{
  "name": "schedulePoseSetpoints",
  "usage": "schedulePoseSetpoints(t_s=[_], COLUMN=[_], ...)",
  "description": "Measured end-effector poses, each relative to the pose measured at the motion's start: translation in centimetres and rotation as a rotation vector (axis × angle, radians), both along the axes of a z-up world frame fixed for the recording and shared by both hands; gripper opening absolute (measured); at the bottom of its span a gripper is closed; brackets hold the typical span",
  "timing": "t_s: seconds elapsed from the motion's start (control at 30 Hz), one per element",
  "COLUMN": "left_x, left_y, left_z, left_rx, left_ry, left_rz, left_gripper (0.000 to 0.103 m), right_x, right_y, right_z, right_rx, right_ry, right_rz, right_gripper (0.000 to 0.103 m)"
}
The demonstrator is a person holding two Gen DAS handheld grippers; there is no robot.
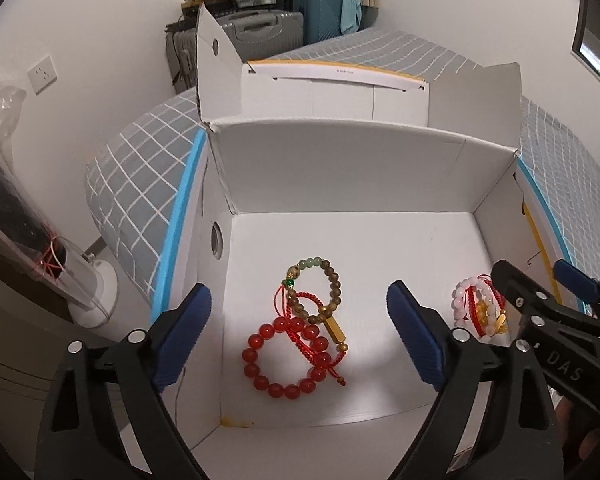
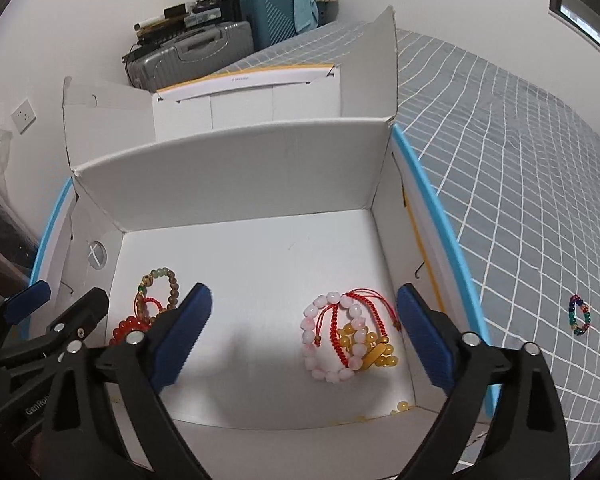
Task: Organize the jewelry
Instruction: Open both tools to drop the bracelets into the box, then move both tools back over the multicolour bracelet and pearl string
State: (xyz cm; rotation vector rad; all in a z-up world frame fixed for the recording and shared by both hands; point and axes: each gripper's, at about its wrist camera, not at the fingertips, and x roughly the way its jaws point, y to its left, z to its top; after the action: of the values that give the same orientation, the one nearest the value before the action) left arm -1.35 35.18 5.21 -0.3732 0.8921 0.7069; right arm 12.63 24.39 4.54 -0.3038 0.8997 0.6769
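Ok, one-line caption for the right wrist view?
Open right hand-held gripper above pink bead bracelet and amber beads in the white box.

Left hand-held gripper [image 1: 300, 336] and right hand-held gripper [image 2: 304, 330] gape, angled downward.

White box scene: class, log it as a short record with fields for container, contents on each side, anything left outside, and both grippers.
container: white cardboard box, flaps open, on a grey checked bedspread
left pile: red bead bracelet, brown-green bead bracelet, red cord tangled
right pile: pink bead bracelet, yellow beads, red cord
outside box: multicoloured bead bracelet on the bedspread
left gripper: open, holding nothing
right gripper: open, holding nothing
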Motion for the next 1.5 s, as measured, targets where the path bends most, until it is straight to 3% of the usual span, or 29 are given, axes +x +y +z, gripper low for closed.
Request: schedulePoseSetpoints(t_s=[0.37, 0.63, 1.17, 1.5], left_x=[-0.1, 0.7, 5.1, 7.9], left_y=[-0.8, -3.4, -13.5, -21.5], left_z=[1.1, 2.4, 4.0, 4.3], left_rx=[0.033, 0.037, 0.039, 0.057], left_ry=[-0.024, -0.066, -0.11, -0.117], left_rz=[-0.012, -0.058, -0.259, -0.388], left_gripper=[0.097, 0.097, 0.097, 0.097], right_x=[0.1, 0.5, 2.6, 3.0], right_y=[-1.1, -4.6, -17.9, -26.3], right_z=[0.5, 2.1, 6.0, 6.4], right_rx=[0.006, 0.023, 0.091, 0.08], right_ry=[-0.011, -0.036, -0.1, -0.126], right_rz=[-0.021, -0.078, -0.289, -0.406], right_gripper=[0.095, 0.095, 0.095, 0.095])
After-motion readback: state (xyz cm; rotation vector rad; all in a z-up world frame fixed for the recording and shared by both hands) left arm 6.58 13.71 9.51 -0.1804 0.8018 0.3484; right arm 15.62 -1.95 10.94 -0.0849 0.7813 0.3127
